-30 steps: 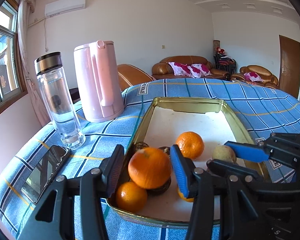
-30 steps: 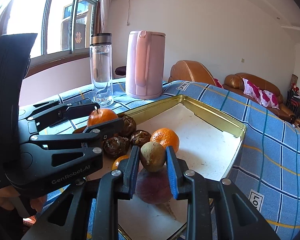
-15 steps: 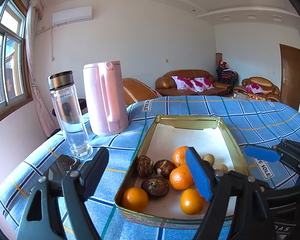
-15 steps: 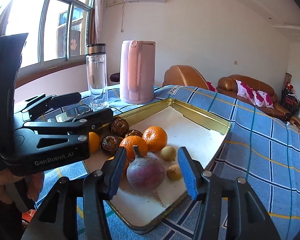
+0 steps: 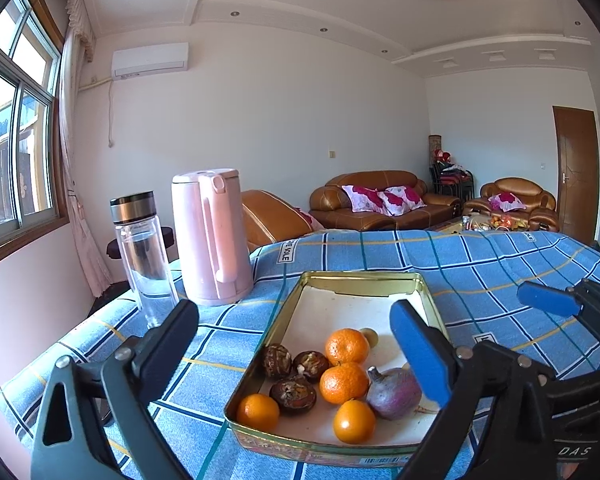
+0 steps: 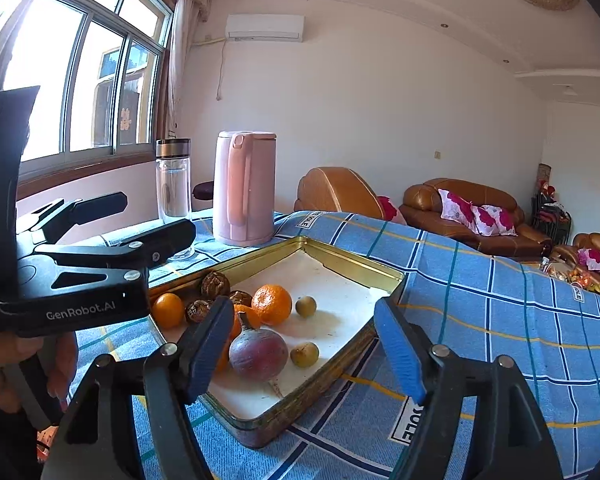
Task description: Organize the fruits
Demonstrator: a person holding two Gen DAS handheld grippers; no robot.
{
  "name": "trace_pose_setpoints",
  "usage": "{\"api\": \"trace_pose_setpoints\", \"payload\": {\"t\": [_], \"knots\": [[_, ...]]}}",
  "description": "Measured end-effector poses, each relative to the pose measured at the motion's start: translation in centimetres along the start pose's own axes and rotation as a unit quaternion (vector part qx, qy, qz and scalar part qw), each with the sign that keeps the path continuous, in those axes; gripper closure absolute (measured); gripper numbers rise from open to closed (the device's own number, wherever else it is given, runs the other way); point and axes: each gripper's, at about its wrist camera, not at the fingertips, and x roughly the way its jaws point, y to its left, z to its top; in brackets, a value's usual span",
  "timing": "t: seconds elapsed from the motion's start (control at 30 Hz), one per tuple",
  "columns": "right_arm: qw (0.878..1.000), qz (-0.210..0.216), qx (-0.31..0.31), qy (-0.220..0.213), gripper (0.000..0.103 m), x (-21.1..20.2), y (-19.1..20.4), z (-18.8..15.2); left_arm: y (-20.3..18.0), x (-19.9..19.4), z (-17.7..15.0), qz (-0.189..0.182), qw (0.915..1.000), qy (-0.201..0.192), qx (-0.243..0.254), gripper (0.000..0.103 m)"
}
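Note:
A gold metal tray (image 5: 356, 278) (image 6: 332, 250) lies on the blue checked tablecloth. It holds several oranges (image 5: 347, 346) (image 6: 271, 304), dark wrinkled fruits (image 5: 293, 395) (image 6: 215, 284), a purple round fruit (image 5: 394, 393) (image 6: 259, 353) and small tan fruits (image 6: 305, 354). My left gripper (image 5: 296, 344) is open and empty, held back above the tray's near end. My right gripper (image 6: 304, 340) is open and empty above the tray's near corner. The right gripper also shows at the right edge of the left wrist view (image 5: 556, 300).
A pink kettle (image 5: 212, 236) (image 6: 246, 188) and a glass bottle with a metal cap (image 5: 144, 256) (image 6: 174, 196) stand on the table left of the tray. Brown sofas (image 5: 384, 200) stand beyond the table. A window is at the left.
Both grippers opened, let go of an orange and a small tan fruit into the tray, and pulled back and up from it.

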Motion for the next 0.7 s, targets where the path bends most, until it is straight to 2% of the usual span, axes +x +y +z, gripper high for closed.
{"api": "trace_pose_setpoints", "payload": {"t": [0.7], "knots": [[1.0, -0.016, 0.007, -0.014, 0.025, -1.2, -0.8, 0.0, -0.5, -0.4, -0.2, 0.001, 1.0, -0.002, 0.004, 0.002]]}}
